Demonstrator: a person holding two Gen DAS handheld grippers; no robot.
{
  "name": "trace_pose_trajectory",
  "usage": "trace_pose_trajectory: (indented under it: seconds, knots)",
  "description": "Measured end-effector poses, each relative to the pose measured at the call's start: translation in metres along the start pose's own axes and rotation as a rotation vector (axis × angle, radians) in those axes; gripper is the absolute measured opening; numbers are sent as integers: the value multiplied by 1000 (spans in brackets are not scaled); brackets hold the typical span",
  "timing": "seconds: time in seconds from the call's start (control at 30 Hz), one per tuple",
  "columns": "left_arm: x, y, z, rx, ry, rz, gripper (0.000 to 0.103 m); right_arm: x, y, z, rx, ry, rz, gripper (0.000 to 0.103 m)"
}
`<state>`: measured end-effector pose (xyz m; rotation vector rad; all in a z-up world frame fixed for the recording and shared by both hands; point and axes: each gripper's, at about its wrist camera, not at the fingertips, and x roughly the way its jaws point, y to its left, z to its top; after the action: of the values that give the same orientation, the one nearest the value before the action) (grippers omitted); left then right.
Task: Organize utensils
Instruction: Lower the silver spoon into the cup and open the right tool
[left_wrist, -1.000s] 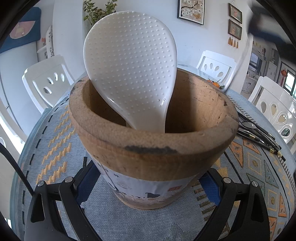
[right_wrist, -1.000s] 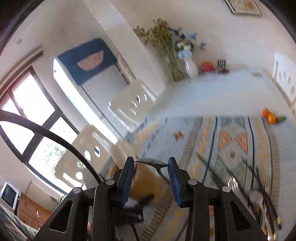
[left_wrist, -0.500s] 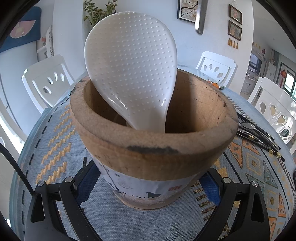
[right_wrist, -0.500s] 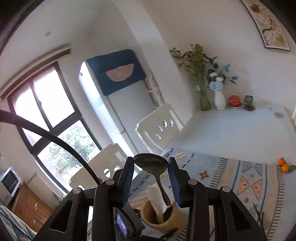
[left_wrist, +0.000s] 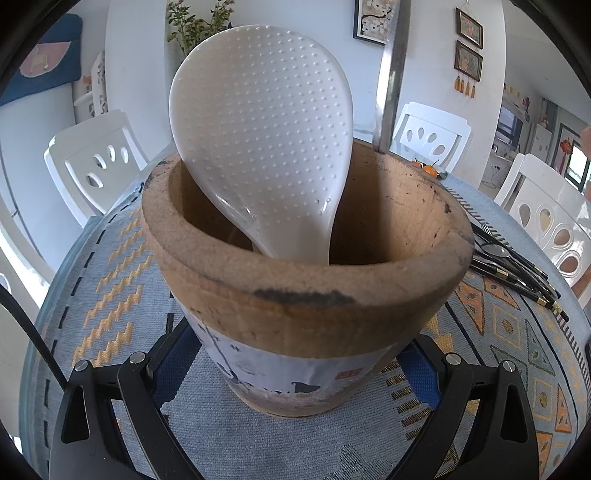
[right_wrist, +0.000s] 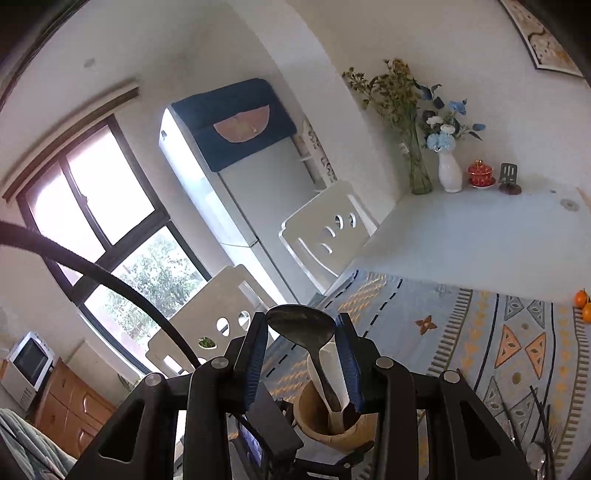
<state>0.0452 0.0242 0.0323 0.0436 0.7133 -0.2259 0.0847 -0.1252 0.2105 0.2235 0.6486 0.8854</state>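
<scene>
Left gripper (left_wrist: 295, 373) clamps the one wooden pot (left_wrist: 306, 266) by its base; the pot's white label (left_wrist: 280, 373) print is unreadable. One white rice paddle (left_wrist: 262, 140) stands inside the pot. Right gripper (right_wrist: 301, 354) pinches one metal spoon (right_wrist: 301, 325), handle pointing down into the pot; black-handled cutlery (left_wrist: 513, 262) lies far right, count unclear.

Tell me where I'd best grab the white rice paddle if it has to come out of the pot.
Take the white rice paddle by its dimpled blade, the only part standing clear above the wooden pot. Come from above, jaws closing across the flat faces. Its handle is down inside, and the metal spoon hangs close on one side.
</scene>
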Motion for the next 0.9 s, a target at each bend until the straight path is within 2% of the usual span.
trace_pose_trajectory:
  seconds: [0.1, 0.2, 0.37, 0.57, 0.9]
  knots:
    - [0, 0, 0, 0, 0, 1, 97, 2, -1, 0, 4, 17, -7, 37]
    - [0, 0, 0, 0, 0, 0, 97, 1, -1, 0, 10, 19, 5, 47]
    - [0, -1, 0, 1, 2, 1, 97, -12, -4, 0, 8, -20, 15, 47]
    - [1, -2, 0, 0, 4, 2, 97, -17, -16, -7, 33, -3, -19, 48]
    - [1, 0, 1, -4, 5, -2, 97, -37, -61, -33, 112, 34, -171, 49]
